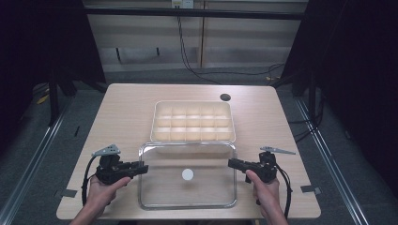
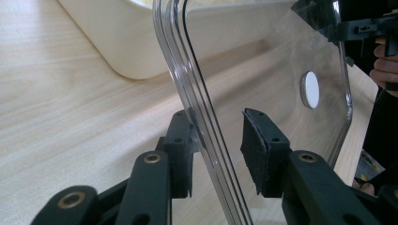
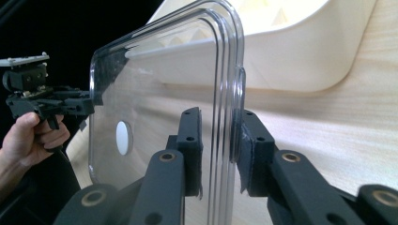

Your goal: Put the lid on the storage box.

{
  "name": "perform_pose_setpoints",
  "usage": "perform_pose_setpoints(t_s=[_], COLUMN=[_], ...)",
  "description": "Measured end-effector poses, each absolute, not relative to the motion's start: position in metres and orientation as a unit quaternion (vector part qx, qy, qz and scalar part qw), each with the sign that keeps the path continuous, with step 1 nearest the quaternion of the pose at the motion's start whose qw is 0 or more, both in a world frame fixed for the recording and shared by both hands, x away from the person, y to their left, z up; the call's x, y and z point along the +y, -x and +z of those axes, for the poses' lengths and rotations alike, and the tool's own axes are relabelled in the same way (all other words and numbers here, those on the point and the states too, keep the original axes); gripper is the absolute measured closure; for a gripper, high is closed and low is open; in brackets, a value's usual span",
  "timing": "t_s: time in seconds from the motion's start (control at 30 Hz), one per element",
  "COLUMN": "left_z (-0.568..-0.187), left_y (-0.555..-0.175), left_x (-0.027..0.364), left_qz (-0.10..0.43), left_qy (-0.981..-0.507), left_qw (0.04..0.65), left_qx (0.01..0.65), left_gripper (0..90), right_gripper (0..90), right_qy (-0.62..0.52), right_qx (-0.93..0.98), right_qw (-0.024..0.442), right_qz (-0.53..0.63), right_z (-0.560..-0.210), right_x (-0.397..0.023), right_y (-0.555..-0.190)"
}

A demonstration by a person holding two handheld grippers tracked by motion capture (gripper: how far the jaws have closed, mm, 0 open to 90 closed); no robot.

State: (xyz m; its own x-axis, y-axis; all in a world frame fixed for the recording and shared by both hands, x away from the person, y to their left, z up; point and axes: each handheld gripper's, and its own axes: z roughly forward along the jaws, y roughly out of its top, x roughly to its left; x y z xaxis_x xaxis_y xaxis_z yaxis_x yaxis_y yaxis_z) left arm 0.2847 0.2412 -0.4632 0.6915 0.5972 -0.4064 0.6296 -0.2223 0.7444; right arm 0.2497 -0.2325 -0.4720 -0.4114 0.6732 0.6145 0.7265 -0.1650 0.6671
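From above, I see a clear lid (image 1: 187,176) lying at the near edge of the worktop (image 1: 126,108), with a small white disc (image 1: 187,175) at its middle. Its far edge sits just in front of a cream tray (image 1: 192,121) divided into compartments. My left tongs (image 1: 141,168) reach in from the left and meet the lid's left rim; my right tongs (image 1: 233,163) come in from the right and meet its right rim. I hold each tool in one hand, near the worktop's front corners.

In the left gripper view, the lid's rim (image 2: 202,117) runs up between the two jaws of my left tongs (image 2: 218,140). The left pad (image 2: 180,145) is against the rim, while the right pad (image 2: 256,145) stands a little apart from it, so these tongs are spread around the edge, not pinching it. Beyond, the tray (image 2: 136,42) and my other hand (image 2: 385,65) show through the lid.

In the right gripper view, my right tongs (image 3: 220,150) are pressed onto the lid's rim (image 3: 230,93) from both sides, pinching it. The white disc (image 3: 123,137) shows through the lid, the left tongs (image 3: 91,105) touch the far rim, and the tray (image 3: 291,56) lies behind.
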Motion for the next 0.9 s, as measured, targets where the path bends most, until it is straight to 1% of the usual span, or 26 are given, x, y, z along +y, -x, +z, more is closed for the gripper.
perform_pose_setpoints(t_s=[0.33,0.47,0.63,0.9], left_z=[-0.448,-0.445,-0.438,-0.428], left_y=[-0.289,-0.291,-0.295,-0.299], left_x=[0.244,0.244,0.242,0.248], left_qz=[0.001,-0.003,0.006,0.009], left_qy=[-0.773,-0.767,-0.768,-0.754], left_qw=[0.502,0.505,0.504,0.526], left_qx=[0.389,0.396,0.396,0.394], left_gripper=[69.6,71.0,71.5,72.1], right_gripper=[74.2,74.1,73.9,73.8], right_qy=[0.538,0.533,0.534,0.529], right_qx=[-0.640,-0.643,-0.638,-0.636], right_qw=[0.004,-0.009,-0.018,-0.021], right_qz=[-0.548,-0.550,-0.555,-0.561], right_z=[-0.457,-0.450,-0.445,-0.436], right_x=[-0.228,-0.229,-0.228,-0.226], right_y=[-0.251,-0.252,-0.255,-0.260])
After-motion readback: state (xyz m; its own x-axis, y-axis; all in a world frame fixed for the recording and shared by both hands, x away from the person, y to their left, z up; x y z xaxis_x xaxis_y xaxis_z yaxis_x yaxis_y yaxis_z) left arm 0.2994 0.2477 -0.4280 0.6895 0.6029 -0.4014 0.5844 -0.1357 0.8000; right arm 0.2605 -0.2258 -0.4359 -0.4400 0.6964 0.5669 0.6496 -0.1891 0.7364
